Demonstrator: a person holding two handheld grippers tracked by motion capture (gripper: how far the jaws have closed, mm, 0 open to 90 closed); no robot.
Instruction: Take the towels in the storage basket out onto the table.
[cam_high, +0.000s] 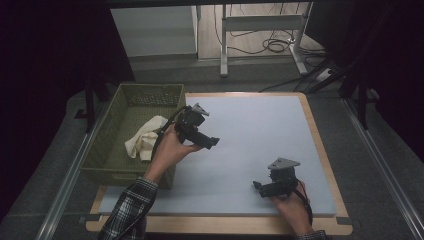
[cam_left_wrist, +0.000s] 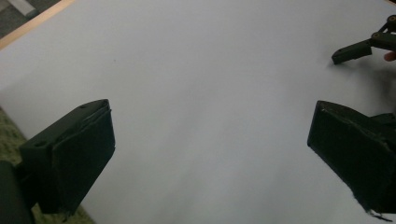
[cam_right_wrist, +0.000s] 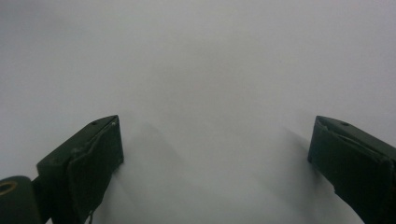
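Observation:
My left gripper is held above the pale grey mat, just right of the green basket. In the left gripper view its jaws stand wide apart with nothing between them. A cream cloth lies crumpled inside the basket. My right gripper rests low near the mat's front right. In the right gripper view its jaws are spread wide over bare mat, empty. The right gripper's tip also appears far off in the left gripper view.
The mat lies on a wooden board whose edge frames it. The basket sits off the board's left side. Beyond the table are a metal desk frame and cables on the floor. Dark curtains flank both sides.

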